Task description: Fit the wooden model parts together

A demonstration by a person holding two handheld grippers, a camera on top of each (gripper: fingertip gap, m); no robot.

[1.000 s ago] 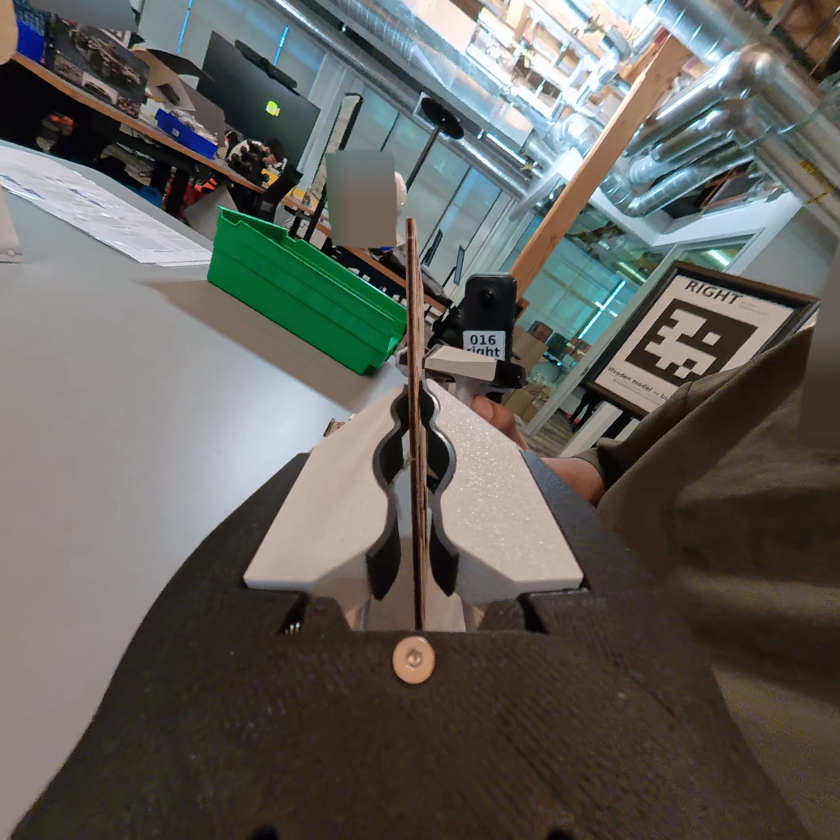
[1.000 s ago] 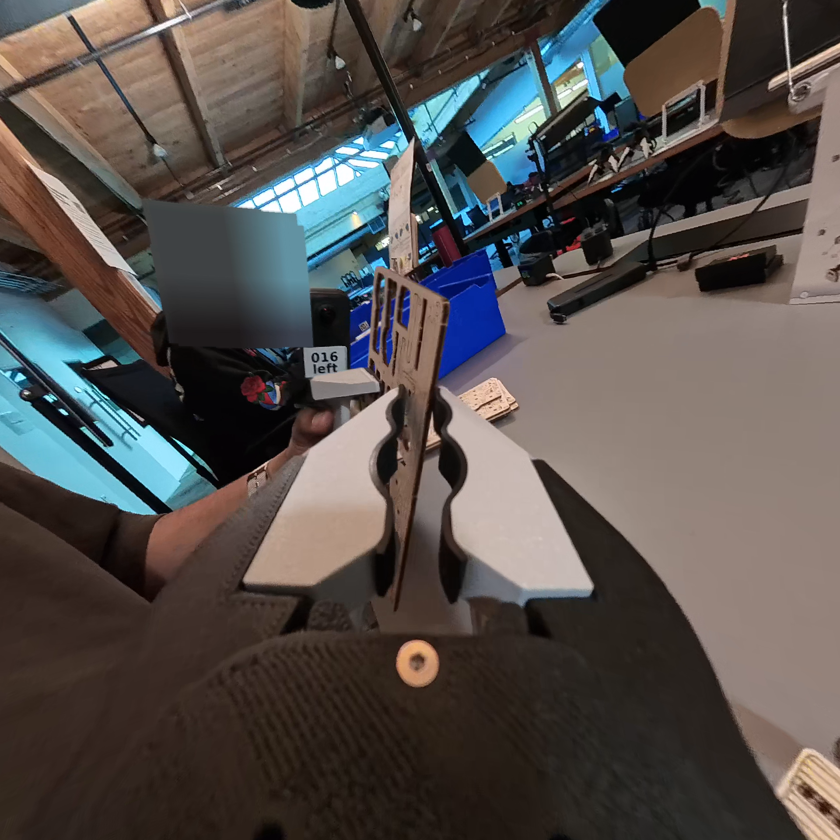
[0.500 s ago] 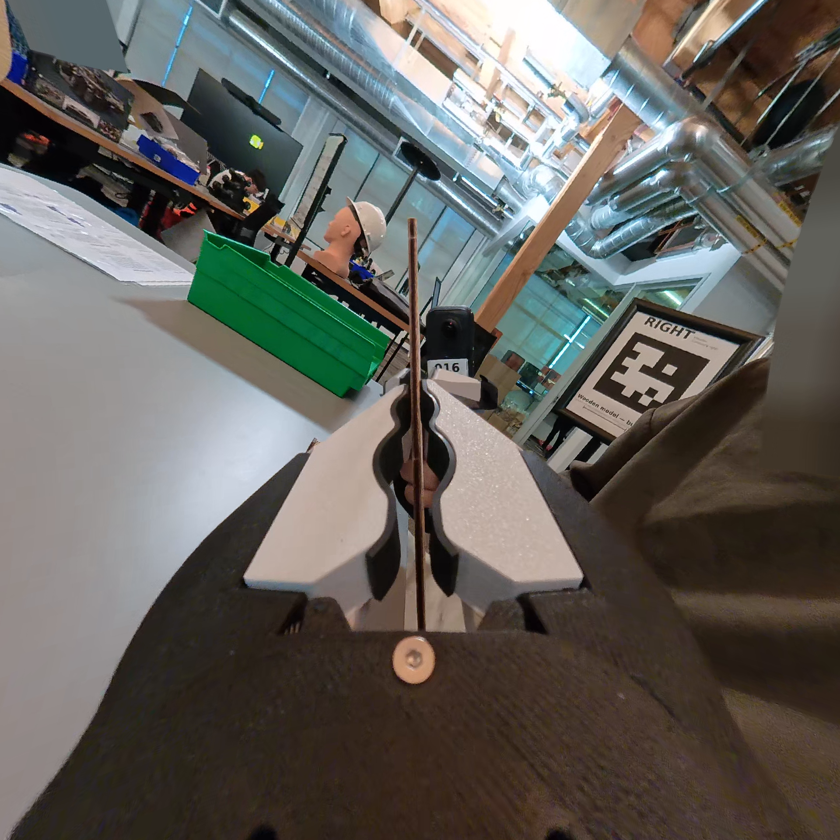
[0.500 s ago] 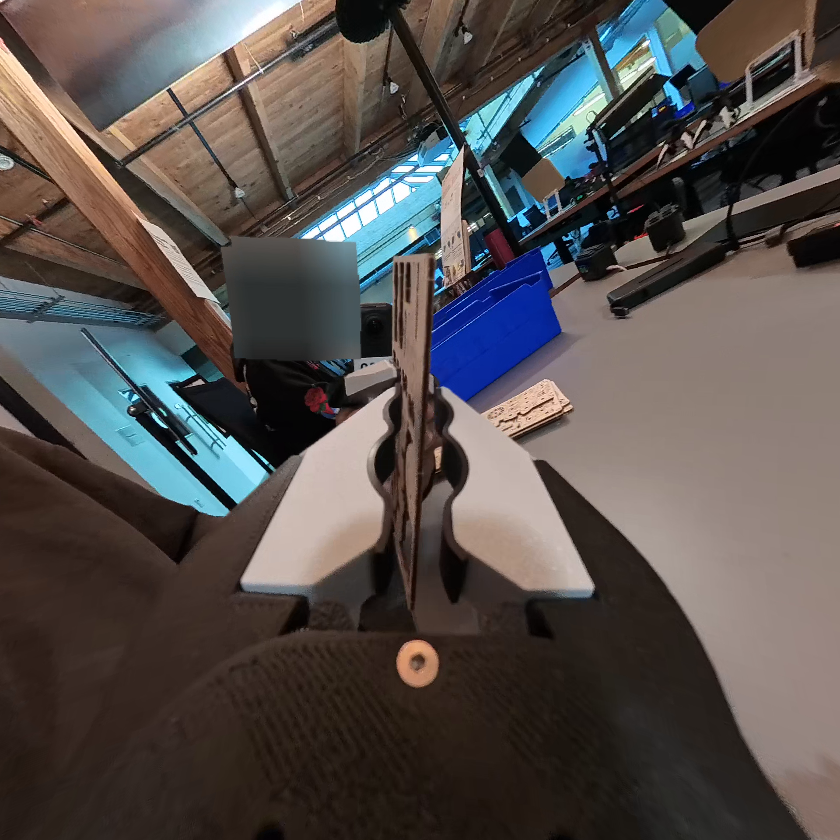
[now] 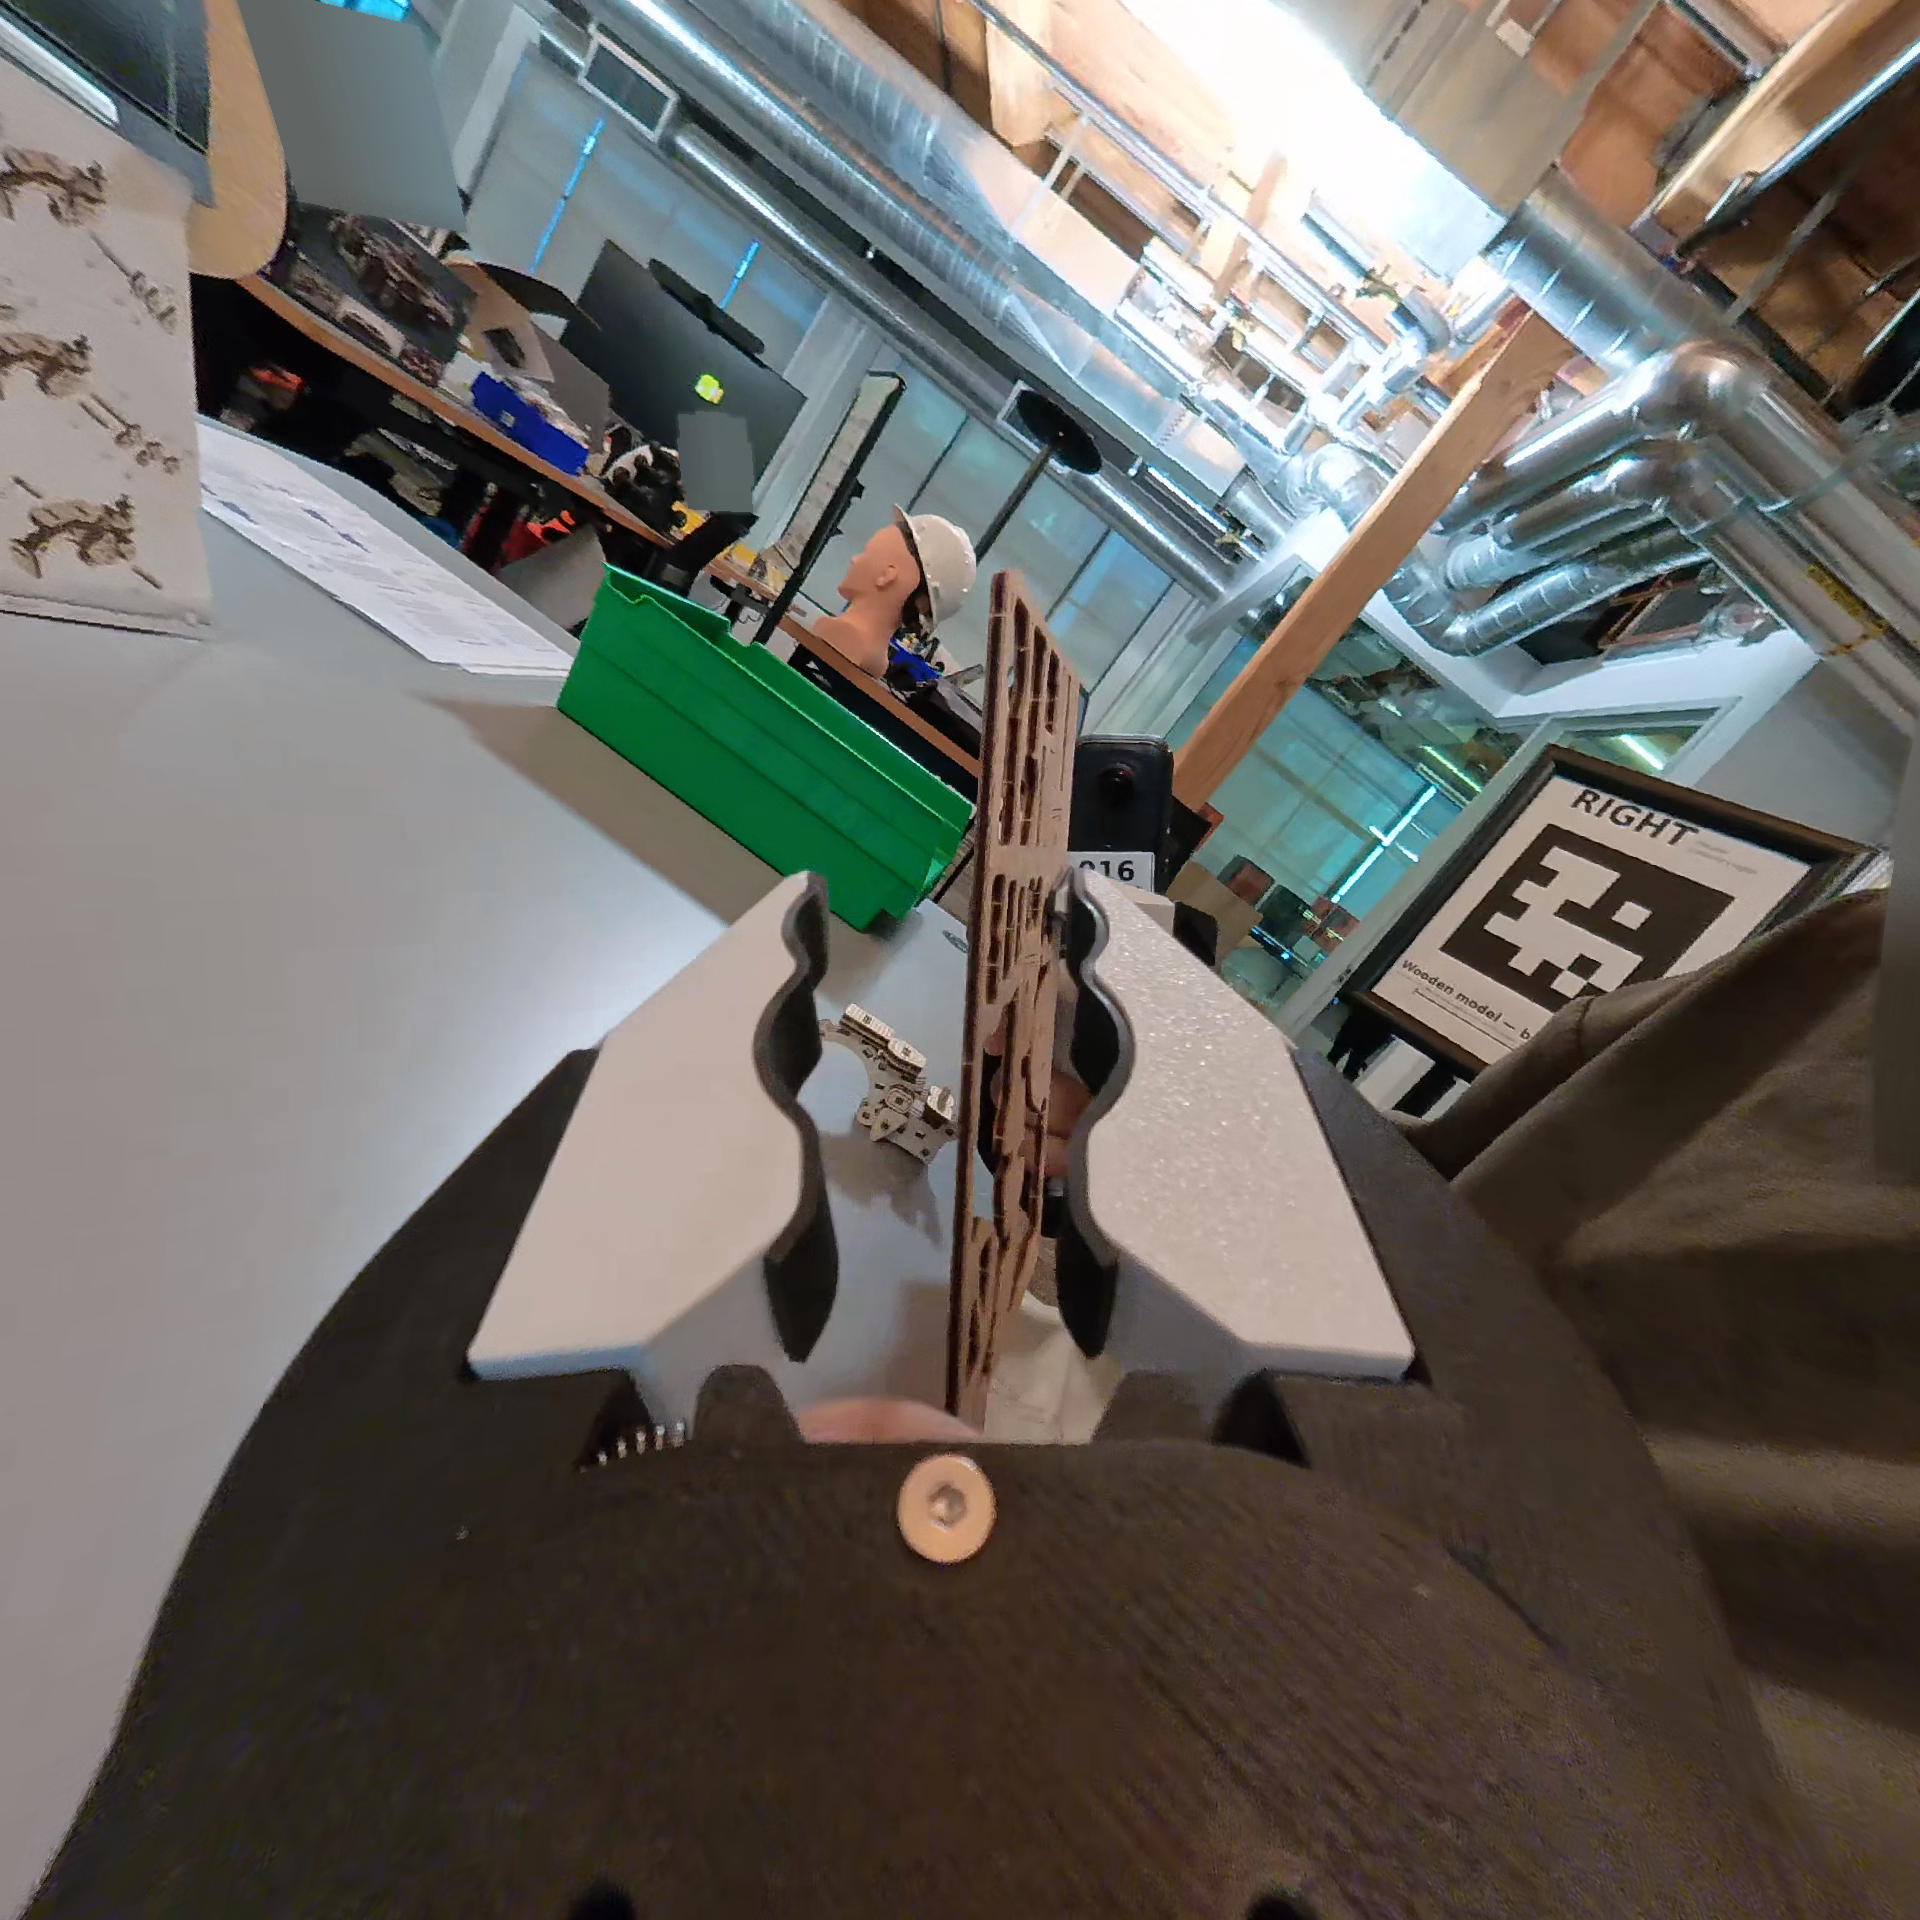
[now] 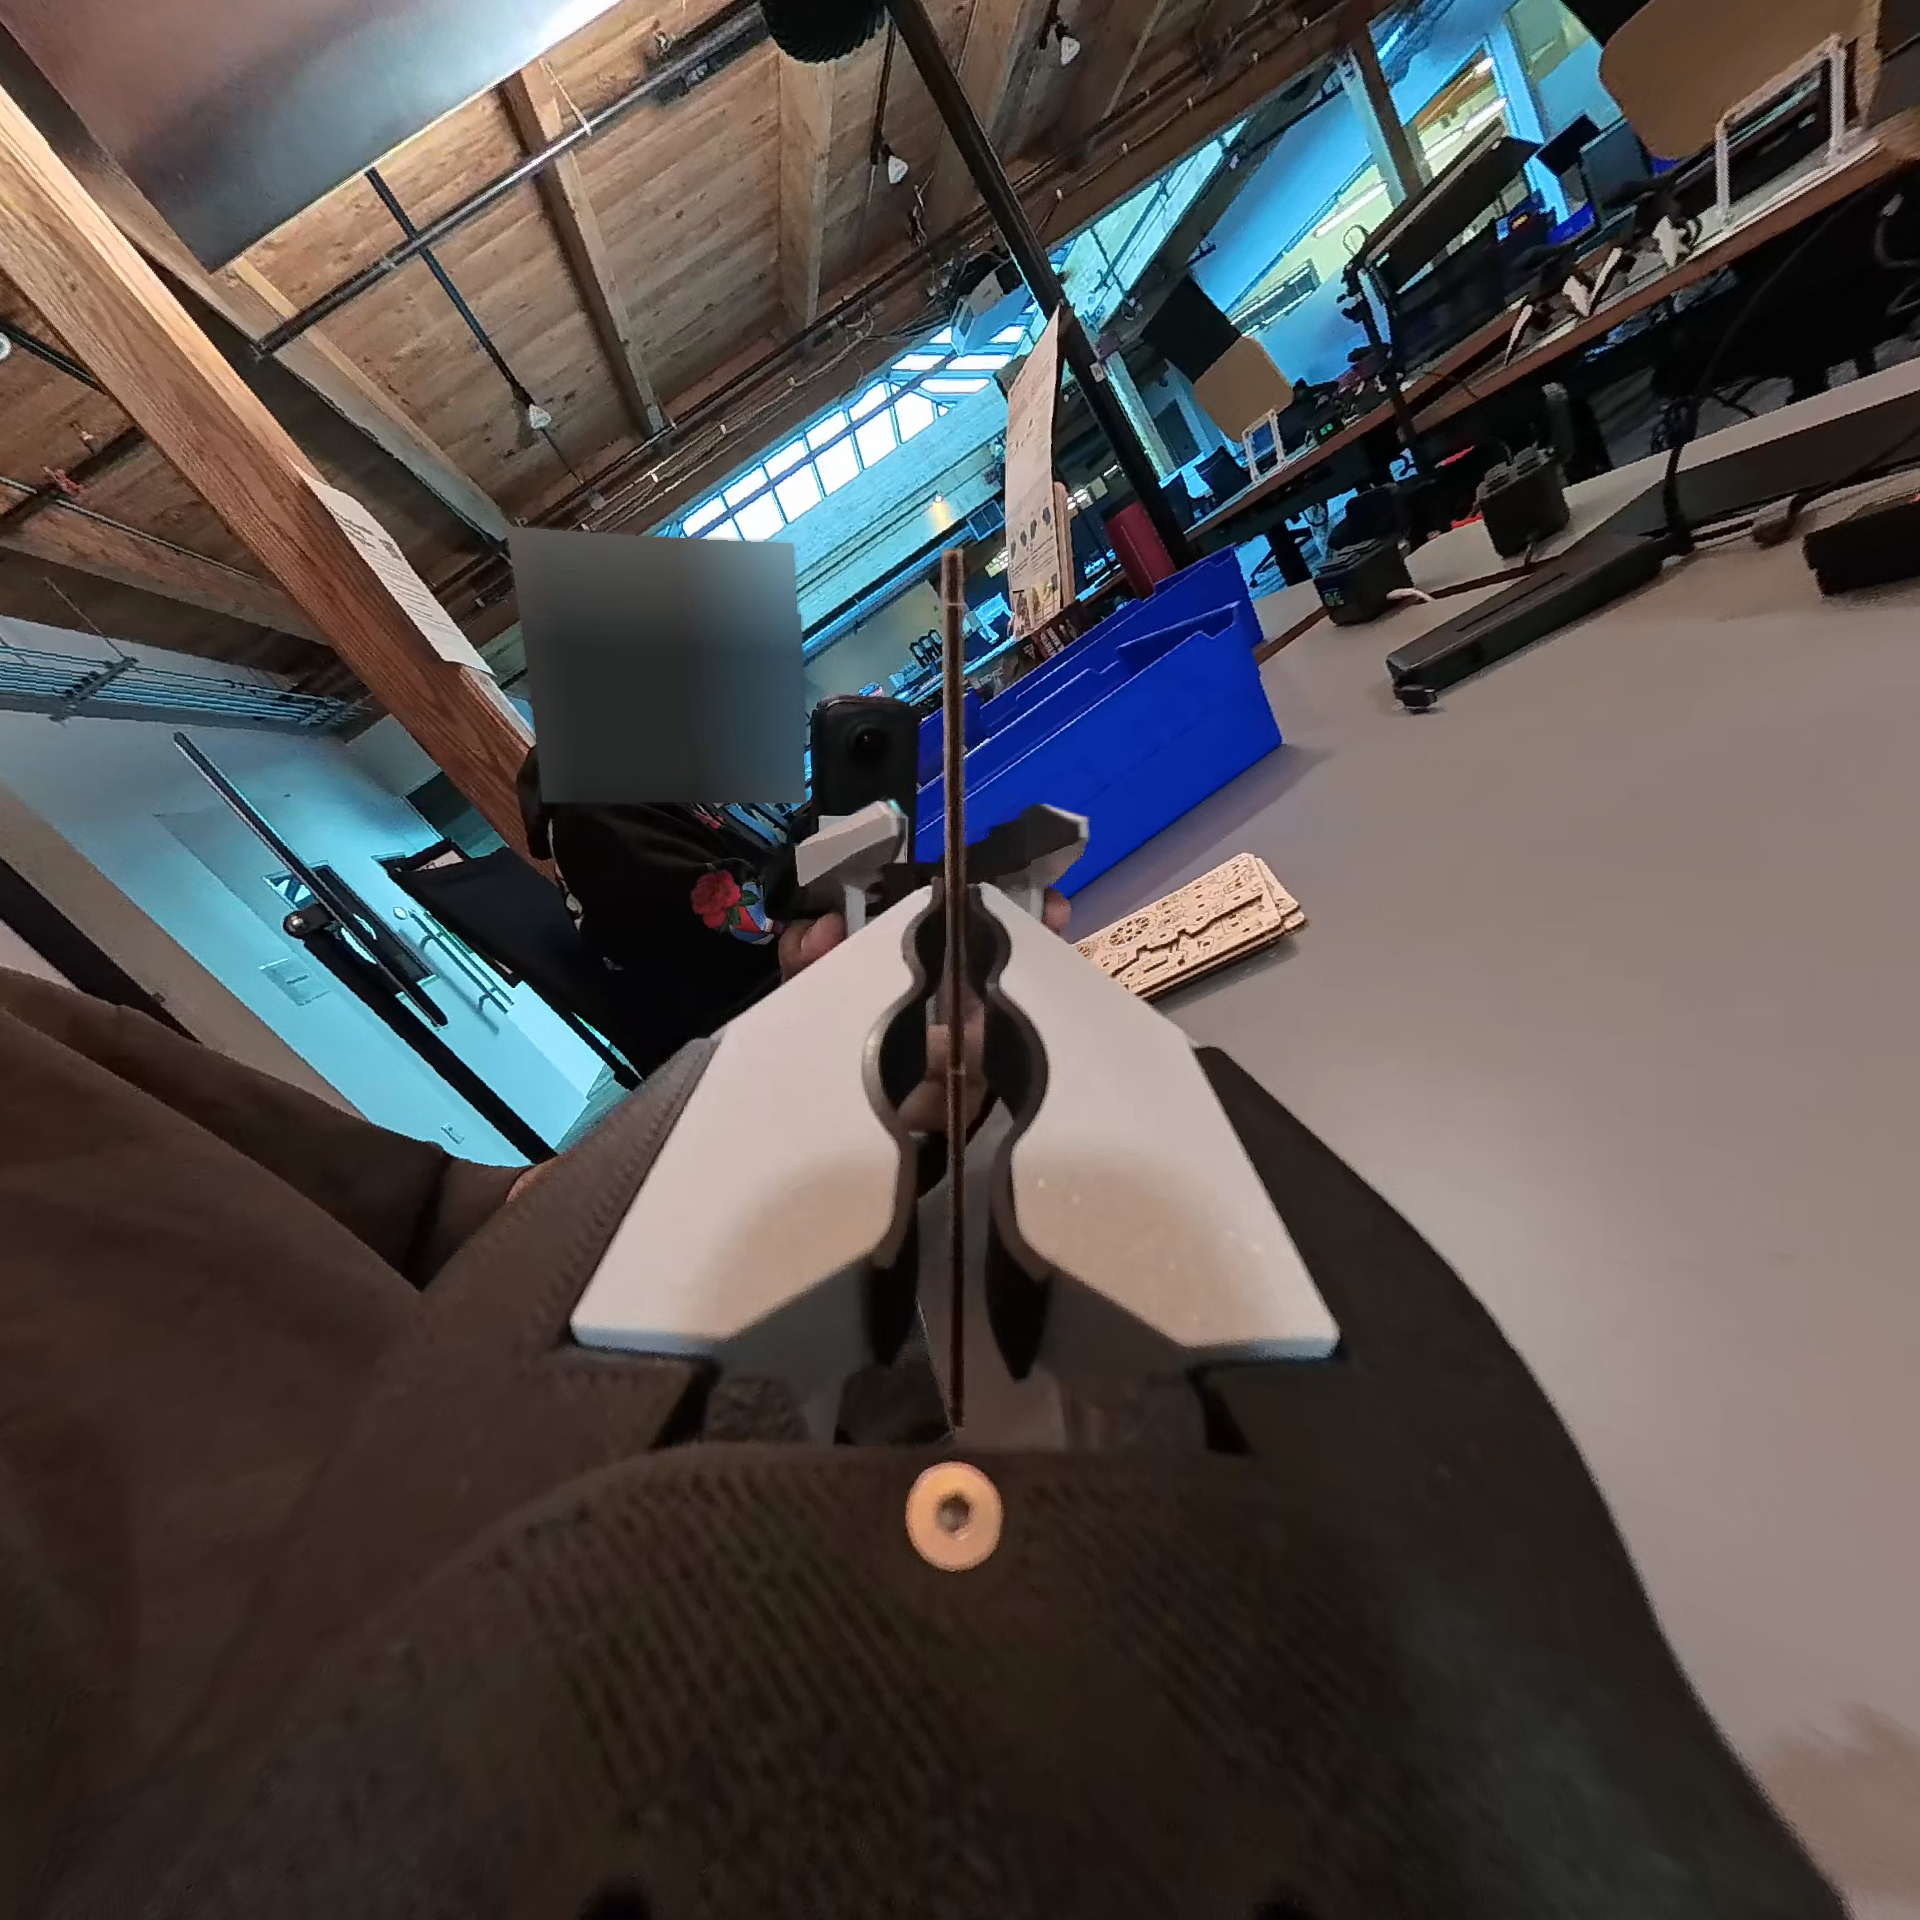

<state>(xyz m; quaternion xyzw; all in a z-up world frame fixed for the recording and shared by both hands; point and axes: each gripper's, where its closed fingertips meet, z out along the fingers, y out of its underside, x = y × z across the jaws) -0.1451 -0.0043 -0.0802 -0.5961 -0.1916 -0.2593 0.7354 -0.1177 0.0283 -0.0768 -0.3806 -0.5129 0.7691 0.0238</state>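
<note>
A thin laser-cut wooden sheet (image 6: 953,727) stands upright and edge-on in the right wrist view. My right gripper (image 6: 953,914) is shut on its lower part. In the left wrist view the same sheet (image 5: 1013,935) stands between the fingers of my left gripper (image 5: 940,904), close against the right finger. That gripper is open and empty. The left gripper (image 6: 940,842) also shows beyond the sheet in the right wrist view, its fingers spread either side of it. A small assembled wooden piece (image 5: 894,1081) lies on the grey table (image 5: 312,935).
A green bin (image 5: 758,748) stands on the table behind the left gripper. A blue bin (image 6: 1122,727) and a flat stack of wooden sheets (image 6: 1195,925) lie ahead of the right gripper. A framed sign (image 5: 1590,925) stands at the right. My brown sleeve (image 5: 1714,1299) lies alongside. My right fingertips sit around 5 centimeters from my left ones.
My left gripper has opened and let go of the wooden sheet. The right gripper still holds it, and the sheet has turned edge-on to the right camera.
</note>
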